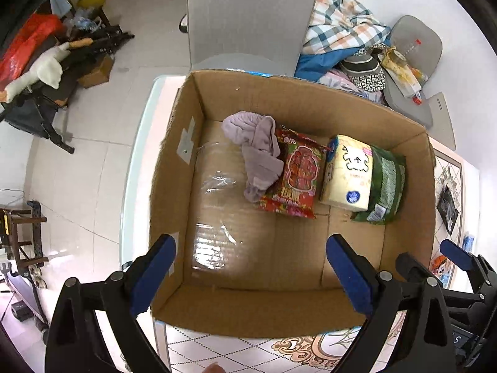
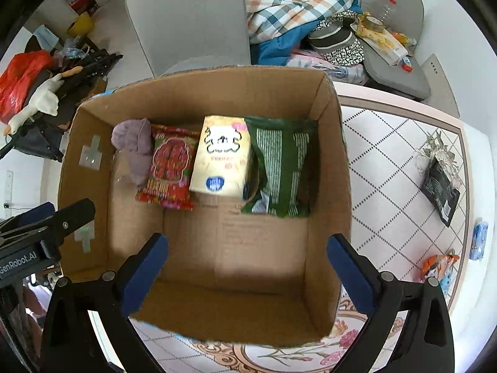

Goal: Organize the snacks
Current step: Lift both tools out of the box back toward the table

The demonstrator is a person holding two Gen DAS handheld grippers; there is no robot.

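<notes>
The left hand-held gripper (image 1: 250, 275) hangs above the near end of an open cardboard box (image 1: 174, 168), its blue pads spread wide with nothing between them. The right hand-held gripper (image 2: 248, 272) hovers over the same box just beside it, jaws equally wide and empty. Under both, the box floor is bare cardboard with clear tape.

Farther ahead of the fingers, a row of items lies against the box's far wall: a lilac cloth (image 1: 257, 152), then a red snack packet (image 1: 295, 174) touching it, a cream tissue pack (image 1: 349, 174), and a green snack bag (image 1: 386, 186) by the right wall.

The box sits on a patterned surface (image 2: 388, 168). Out to the right of the right hand-held gripper lie a black pouch (image 2: 441, 186) and an orange snack packet (image 2: 438, 265). Beyond the box stands a grey chair (image 1: 248, 15).
</notes>
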